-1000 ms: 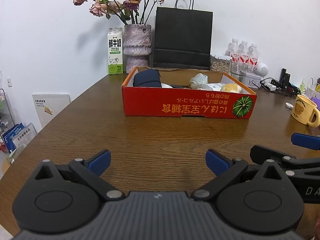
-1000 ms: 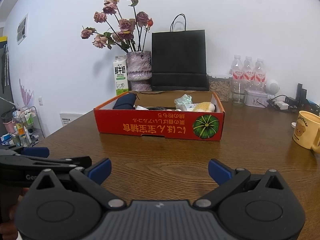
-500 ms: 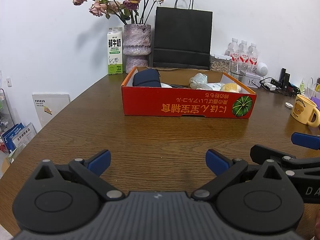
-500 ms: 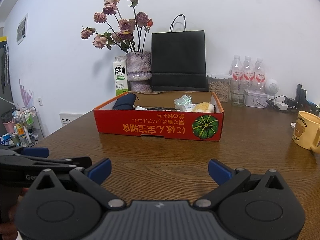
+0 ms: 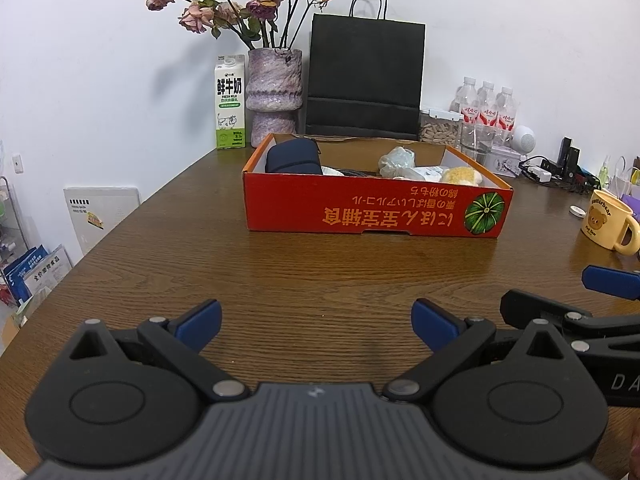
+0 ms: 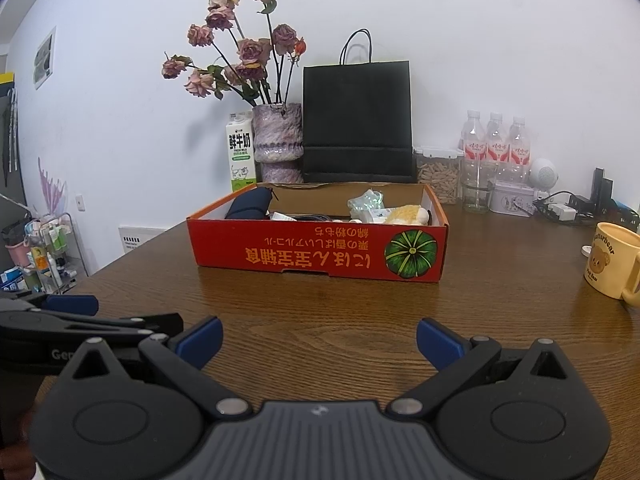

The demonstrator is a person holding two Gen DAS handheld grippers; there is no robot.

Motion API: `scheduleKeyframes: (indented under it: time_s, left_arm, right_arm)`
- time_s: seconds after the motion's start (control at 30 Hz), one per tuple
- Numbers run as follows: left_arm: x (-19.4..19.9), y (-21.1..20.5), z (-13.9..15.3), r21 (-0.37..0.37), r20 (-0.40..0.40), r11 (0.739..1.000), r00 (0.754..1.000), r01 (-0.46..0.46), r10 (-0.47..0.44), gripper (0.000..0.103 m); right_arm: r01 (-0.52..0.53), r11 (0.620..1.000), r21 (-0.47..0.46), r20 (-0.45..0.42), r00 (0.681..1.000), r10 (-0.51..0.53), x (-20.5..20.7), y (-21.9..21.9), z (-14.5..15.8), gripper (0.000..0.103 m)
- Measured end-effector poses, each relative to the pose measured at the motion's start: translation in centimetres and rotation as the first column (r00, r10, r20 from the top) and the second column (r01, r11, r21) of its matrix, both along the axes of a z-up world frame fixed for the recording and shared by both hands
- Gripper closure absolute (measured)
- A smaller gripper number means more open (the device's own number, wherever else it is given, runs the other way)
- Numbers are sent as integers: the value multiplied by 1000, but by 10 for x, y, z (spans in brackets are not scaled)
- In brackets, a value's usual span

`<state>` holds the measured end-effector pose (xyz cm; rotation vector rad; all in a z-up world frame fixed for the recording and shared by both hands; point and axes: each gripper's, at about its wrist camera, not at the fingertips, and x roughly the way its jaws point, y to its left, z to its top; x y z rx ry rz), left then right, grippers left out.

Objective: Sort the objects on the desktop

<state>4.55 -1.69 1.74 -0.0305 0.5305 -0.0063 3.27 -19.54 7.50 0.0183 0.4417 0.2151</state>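
Observation:
A red cardboard box (image 5: 372, 212) (image 6: 316, 252) with a pumpkin print stands mid-table. Inside it lie a dark blue pouch (image 5: 294, 156) (image 6: 248, 204), a crumpled clear wrapper (image 5: 396, 158) (image 6: 366, 202), a yellow fluffy item (image 5: 460, 176) (image 6: 406, 214) and dark cables. My left gripper (image 5: 316, 322) hovers low over the near table, open and empty, well short of the box. My right gripper (image 6: 319, 338) is beside it, also open and empty. Each gripper shows at the edge of the other's view.
Behind the box stand a milk carton (image 5: 230, 102), a vase of dried roses (image 5: 274, 100), a black paper bag (image 5: 366, 80), water bottles (image 5: 486, 106) and a snack jar (image 6: 438, 174). A yellow bear mug (image 6: 612, 264) sits right. Chargers and cables (image 5: 560, 168) lie far right.

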Motion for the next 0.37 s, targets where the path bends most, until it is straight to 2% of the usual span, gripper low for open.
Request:
scheduleKeyframes:
  time_s: [0.37]
  left_arm:
    - [1,1,-2,-5,-5,1000,1000,8,-8,0]
  right_arm:
    - [4,1000,-4,-6,1000,-4,1,0,-1,0]
